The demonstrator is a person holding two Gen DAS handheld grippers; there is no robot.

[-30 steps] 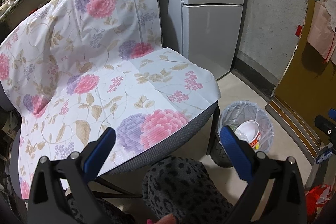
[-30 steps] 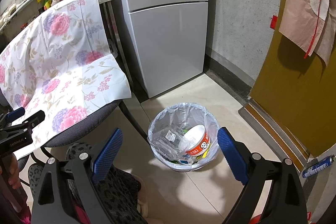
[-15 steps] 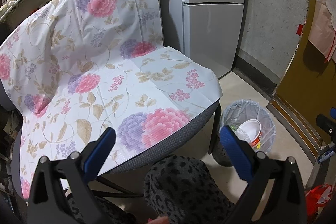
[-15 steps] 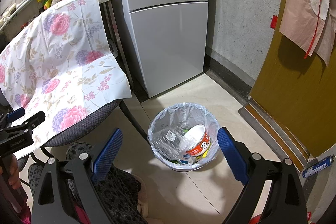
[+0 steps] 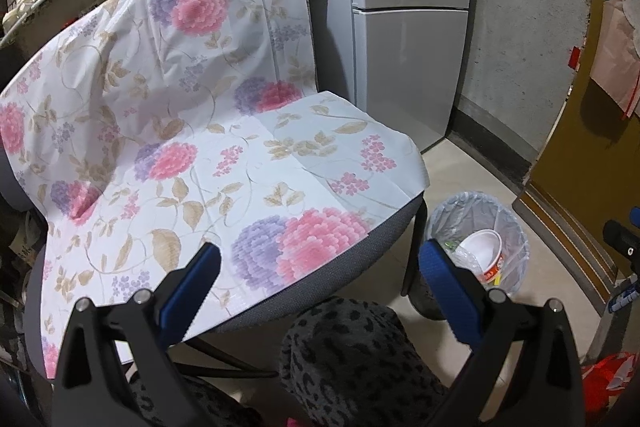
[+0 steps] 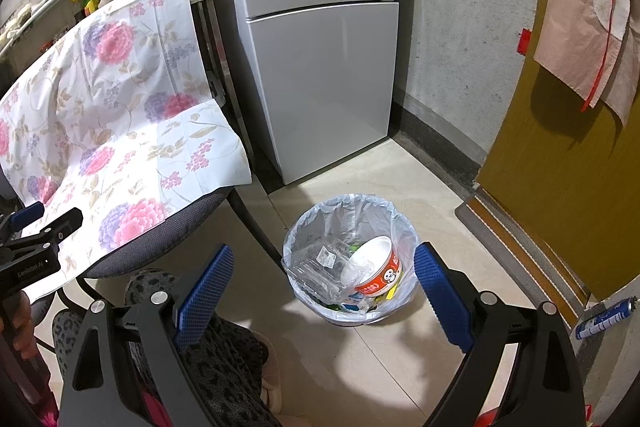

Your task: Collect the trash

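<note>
A small trash bin (image 6: 304, 235) lined with a clear plastic bag stands on the floor by the chair. In it lie a red and white paper bowl (image 6: 378, 267), a crumpled clear plastic container (image 6: 320, 267) and other scraps. The bin also shows in the left wrist view (image 5: 516, 223). My right gripper (image 6: 324, 267) is open and empty, held above the bin. My left gripper (image 5: 320, 259) is open and empty, held over the front edge of the chair seat. The left gripper also shows at the left edge of the right wrist view (image 6: 44, 223).
A chair (image 5: 384, 239) draped with a floral cloth (image 5: 200, 131) stands left of the bin. A grey fridge (image 6: 320, 67) stands behind. A yellow door (image 6: 568, 187) is at the right, a blue tube (image 6: 604, 319) on the floor beside it. My leopard-print knee (image 5: 352, 355) is below.
Both views are almost unchanged; the left gripper has drifted very slightly. Both grippers stay open and empty.
</note>
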